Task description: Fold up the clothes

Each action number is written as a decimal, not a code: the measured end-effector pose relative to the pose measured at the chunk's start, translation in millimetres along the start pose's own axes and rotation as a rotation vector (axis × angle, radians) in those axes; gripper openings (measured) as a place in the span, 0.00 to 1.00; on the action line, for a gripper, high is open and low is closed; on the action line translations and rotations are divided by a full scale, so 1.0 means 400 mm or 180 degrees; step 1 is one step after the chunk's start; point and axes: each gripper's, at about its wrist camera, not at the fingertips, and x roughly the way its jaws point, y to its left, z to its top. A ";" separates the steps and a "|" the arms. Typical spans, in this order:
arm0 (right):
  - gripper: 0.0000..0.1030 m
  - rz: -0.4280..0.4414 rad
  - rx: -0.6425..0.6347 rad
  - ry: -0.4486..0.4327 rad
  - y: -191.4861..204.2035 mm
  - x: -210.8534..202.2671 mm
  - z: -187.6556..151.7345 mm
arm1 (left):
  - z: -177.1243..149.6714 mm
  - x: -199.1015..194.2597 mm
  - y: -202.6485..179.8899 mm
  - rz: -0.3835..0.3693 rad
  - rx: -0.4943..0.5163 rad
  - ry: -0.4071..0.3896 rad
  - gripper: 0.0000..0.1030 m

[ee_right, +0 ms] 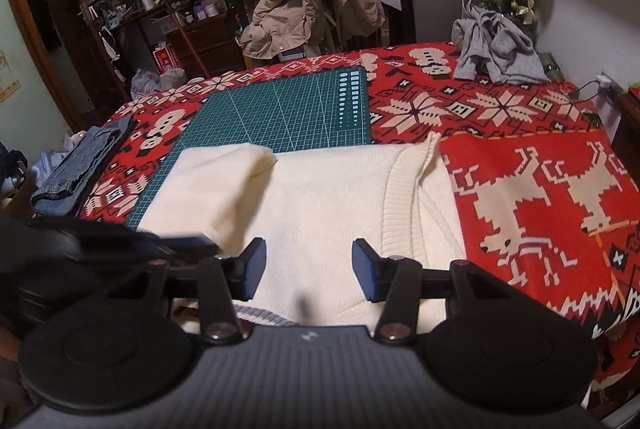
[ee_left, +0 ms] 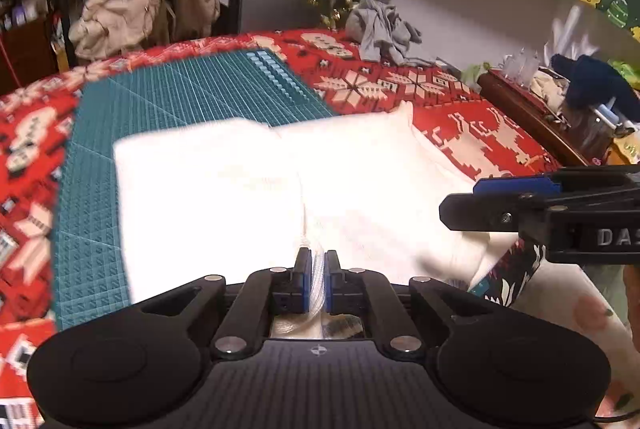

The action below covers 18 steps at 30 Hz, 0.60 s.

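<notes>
A cream knit sweater (ee_right: pixel 320 197) lies on the green cutting mat (ee_right: pixel 280 109) and the red patterned blanket (ee_right: pixel 540 189), one side folded over. The left gripper (ee_left: pixel 318 267) pinches a ribbed edge of the sweater between nearly closed pads. The right gripper (ee_right: pixel 309 269) hovers over the sweater, jaws apart, gripping nothing

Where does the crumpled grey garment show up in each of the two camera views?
Left wrist view: grey garment at upper centre-right, on the far edge of the red blanket.
Right wrist view: grey garment at upper right, same far edge.
Shared landmark: green cutting mat, left of it.
</notes>
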 end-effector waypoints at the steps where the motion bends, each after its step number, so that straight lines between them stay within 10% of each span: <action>1: 0.52 0.0020 -0.0005 0.0006 0.003 0.003 -0.001 | 0.000 -0.006 0.004 -0.0051 -0.0052 -0.0007 0.17; 3: 0.55 0.0059 -0.0013 0.0019 0.010 0.008 -0.003 | 0.000 -0.029 0.018 -0.0161 -0.0178 -0.0040 0.58; 14: 0.55 0.0409 0.0064 0.0167 0.054 0.055 0.010 | -0.022 -0.183 0.128 -0.0025 -0.0598 -0.0384 0.52; 18: 0.32 0.0580 0.0032 0.0299 0.084 0.077 0.005 | -0.034 -0.208 0.191 0.0125 -0.0757 -0.0429 0.40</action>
